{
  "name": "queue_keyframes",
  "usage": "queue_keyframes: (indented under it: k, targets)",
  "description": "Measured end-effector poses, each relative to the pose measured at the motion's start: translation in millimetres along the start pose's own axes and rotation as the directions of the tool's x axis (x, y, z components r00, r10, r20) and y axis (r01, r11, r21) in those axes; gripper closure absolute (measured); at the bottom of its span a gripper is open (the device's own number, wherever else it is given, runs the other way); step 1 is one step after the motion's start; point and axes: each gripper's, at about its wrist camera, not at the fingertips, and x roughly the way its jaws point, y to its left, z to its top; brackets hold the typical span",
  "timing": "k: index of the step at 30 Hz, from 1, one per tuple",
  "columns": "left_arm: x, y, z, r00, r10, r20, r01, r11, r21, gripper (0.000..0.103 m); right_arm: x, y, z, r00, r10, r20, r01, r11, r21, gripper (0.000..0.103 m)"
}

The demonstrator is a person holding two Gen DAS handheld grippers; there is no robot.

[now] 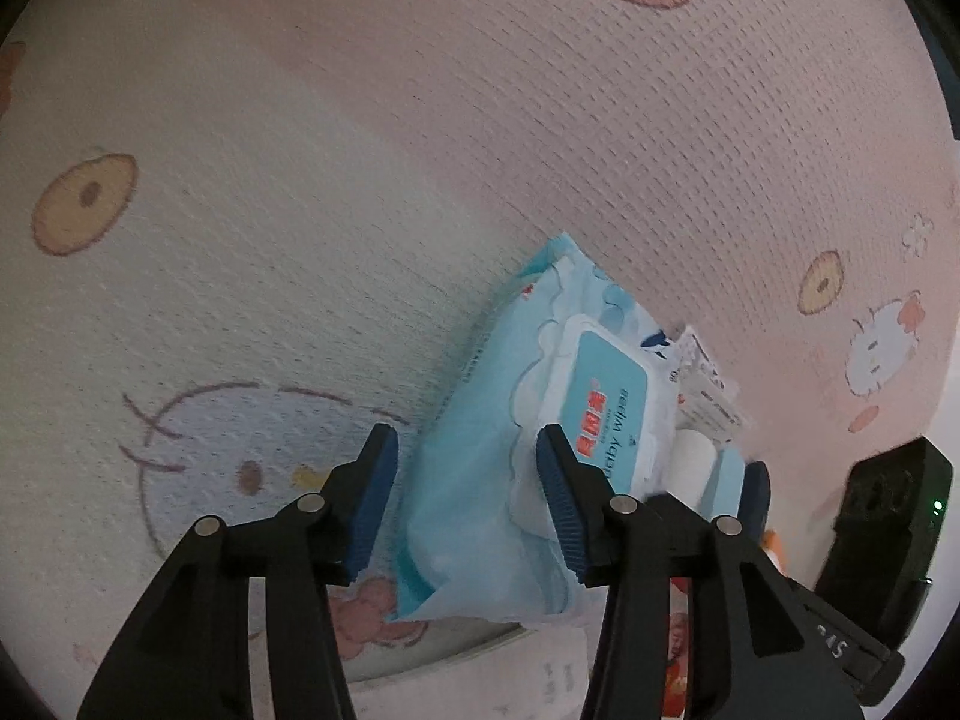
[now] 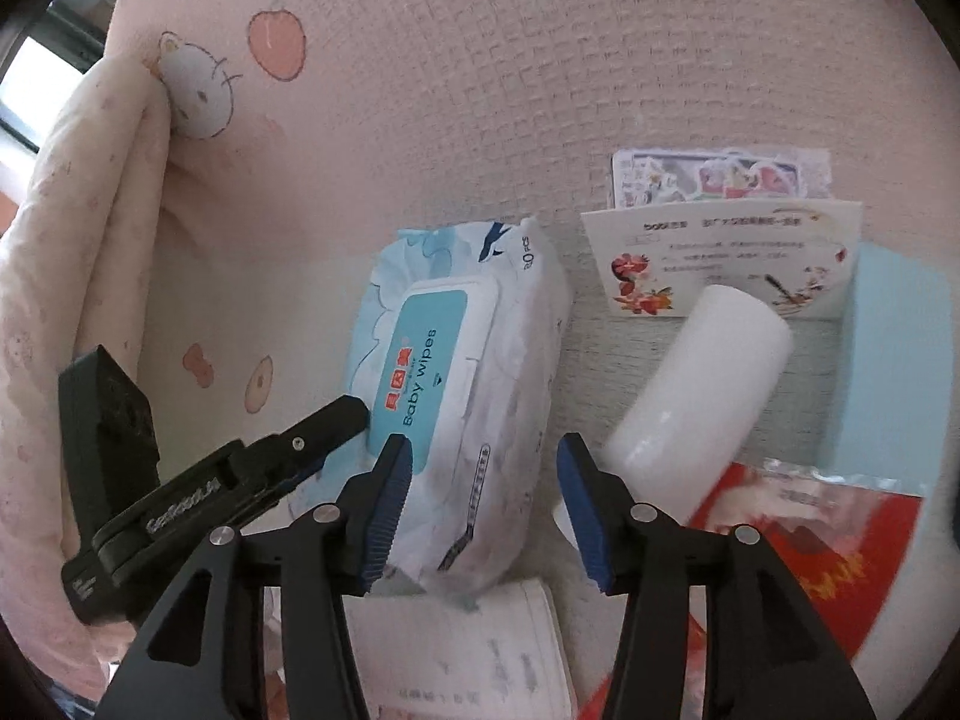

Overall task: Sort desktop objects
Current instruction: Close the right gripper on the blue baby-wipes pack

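Note:
A pack of baby wipes (image 2: pixel 474 384), pale blue and white with a teal lid label, lies on a pink cartoon-print cloth (image 2: pixel 480 60). My right gripper (image 2: pixel 486 510) is open over the pack's near end, its right finger between the pack and a white roll (image 2: pixel 702 384). In the left wrist view the same pack (image 1: pixel 480 420) sits between the fingers of my open left gripper (image 1: pixel 468 498). One finger is left of the pack and the other rests over the lid. Neither gripper is closed on it.
A printed card (image 2: pixel 720 258) and a sticker sheet (image 2: pixel 720 174) lie behind the roll. A red packet (image 2: pixel 840 546) is at the right and printed paper (image 2: pixel 468 648) under the pack's near end. A folded blanket (image 2: pixel 78 240) rises at the left.

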Motion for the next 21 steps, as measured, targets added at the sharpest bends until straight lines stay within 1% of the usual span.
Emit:
queue_keyframes:
  k: [3, 5, 7, 8, 10, 13, 15, 19, 21]
  targets:
    - [0.1, 0.4, -2.0, 1.0, -0.019, 0.01, 0.019, 1.0, -0.001, 0.051, 7.1, 0.9, 0.2, 1.0, 0.013, 0.007, -0.013, 1.0, -0.01, 0.057]
    - [1.2, -1.9, -4.5, 1.0, -0.027, 0.015, 0.027, 1.0, -0.006, 0.054, 10.6, 1.5, -1.3, 1.0, 0.02, 0.014, -0.02, 1.0, -0.016, 0.068]
    - [2.9, -8.4, -7.5, 1.0, -0.022, 0.019, 0.022, 1.0, 0.009, 0.057, 8.9, 2.9, -5.9, 0.999, 0.009, 0.038, -0.007, 0.999, -0.036, 0.07]
    - [3.3, -12.5, -9.0, 1.0, -0.015, 0.021, 0.015, 1.0, 0.023, 0.059, 7.8, 4.4, -7.0, 0.999, -0.001, 0.05, 0.004, 0.999, -0.051, 0.071]
    - [2.5, -21.6, -11.8, 1.0, -0.017, 0.008, 0.016, 0.999, 0.042, 0.061, 4.6, 9.3, -7.1, 0.998, -0.023, 0.062, 0.028, 0.996, -0.08, 0.074]
    - [-1.9, -27.8, -16.3, 0.999, -0.037, 0.0, 0.037, 0.998, 0.041, 0.061, -4.5, 15.8, -1.6, 0.996, -0.04, 0.084, 0.049, 0.993, -0.108, 0.077]
    - [-6.7, -32.8, -18.0, 0.998, -0.053, 0.012, 0.053, 0.998, 0.038, 0.061, -12.9, 20.3, 0.1, 0.993, -0.044, 0.106, 0.058, 0.99, -0.127, 0.079]
    - [-18.0, -39.6, -14.6, 0.996, -0.079, 0.036, 0.079, 0.997, 0.024, 0.062, -29.9, 29.7, 5.2, 0.991, -0.027, 0.133, 0.046, 0.989, -0.139, 0.08]
    - [-28.3, -43.0, -13.3, 0.994, -0.088, 0.059, 0.086, 0.996, 0.035, 0.062, -38.3, 36.1, 6.2, 0.989, -0.013, 0.147, 0.035, 0.989, -0.146, 0.08]
